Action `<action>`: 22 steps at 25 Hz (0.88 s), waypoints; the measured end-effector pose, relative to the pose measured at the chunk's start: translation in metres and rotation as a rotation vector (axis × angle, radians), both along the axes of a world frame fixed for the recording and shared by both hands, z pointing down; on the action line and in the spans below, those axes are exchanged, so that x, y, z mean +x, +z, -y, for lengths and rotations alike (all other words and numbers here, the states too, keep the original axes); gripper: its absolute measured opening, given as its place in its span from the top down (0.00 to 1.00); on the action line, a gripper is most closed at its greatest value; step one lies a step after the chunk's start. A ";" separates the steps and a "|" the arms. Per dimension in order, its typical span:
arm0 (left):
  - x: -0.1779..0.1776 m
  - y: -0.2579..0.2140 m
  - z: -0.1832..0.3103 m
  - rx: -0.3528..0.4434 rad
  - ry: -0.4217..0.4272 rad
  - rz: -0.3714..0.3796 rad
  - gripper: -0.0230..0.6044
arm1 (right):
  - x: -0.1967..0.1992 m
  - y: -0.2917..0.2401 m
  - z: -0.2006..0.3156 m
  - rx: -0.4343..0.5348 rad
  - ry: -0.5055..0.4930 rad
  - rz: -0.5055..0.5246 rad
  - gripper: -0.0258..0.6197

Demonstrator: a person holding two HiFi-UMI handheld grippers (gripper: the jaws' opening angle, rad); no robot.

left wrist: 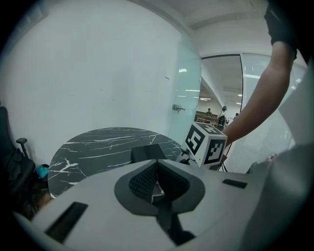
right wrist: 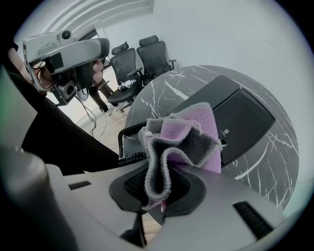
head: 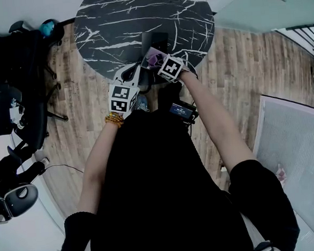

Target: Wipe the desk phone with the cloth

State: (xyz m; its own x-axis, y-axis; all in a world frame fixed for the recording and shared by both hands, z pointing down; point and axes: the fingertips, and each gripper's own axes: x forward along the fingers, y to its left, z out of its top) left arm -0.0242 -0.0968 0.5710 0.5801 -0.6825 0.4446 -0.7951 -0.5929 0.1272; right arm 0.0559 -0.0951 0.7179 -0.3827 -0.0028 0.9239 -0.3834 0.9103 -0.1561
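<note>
Office (swivel chairs (right wrist: 154, 56), glass partition (left wrist: 186, 83))

Right tongs (head: 158, 61) are holding a purple cloth (head: 151, 55) at the near edge of the phone (head: 156, 41) on the round black table (head: 118, 28). Left tongs (head: 130, 72) are hovering just beside them, at the table's near rim. Black chairs (head: 18, 62) are standing on the wood floor (head: 238, 63), left.

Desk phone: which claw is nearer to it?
Right. The right claw, gripping the cloth, hangs at the near edge of the desk phone; the left claw is further back.
</note>
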 end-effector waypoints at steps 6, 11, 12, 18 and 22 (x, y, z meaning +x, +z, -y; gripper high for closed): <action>0.000 -0.001 0.000 0.004 -0.002 -0.002 0.94 | -0.001 0.003 -0.005 -0.003 0.002 -0.003 0.88; 0.000 -0.001 -0.001 0.007 -0.005 0.001 0.94 | -0.001 0.004 -0.006 -0.001 0.008 -0.007 0.88; 0.001 -0.002 -0.001 0.009 -0.005 0.000 0.94 | -0.001 0.004 -0.005 0.002 0.011 -0.009 0.88; -0.001 -0.008 -0.001 0.029 -0.015 -0.004 0.94 | 0.003 0.009 -0.029 0.030 -0.044 -0.090 0.87; -0.002 -0.017 0.002 0.054 -0.027 -0.015 0.94 | -0.001 -0.009 -0.033 0.060 0.048 0.032 0.87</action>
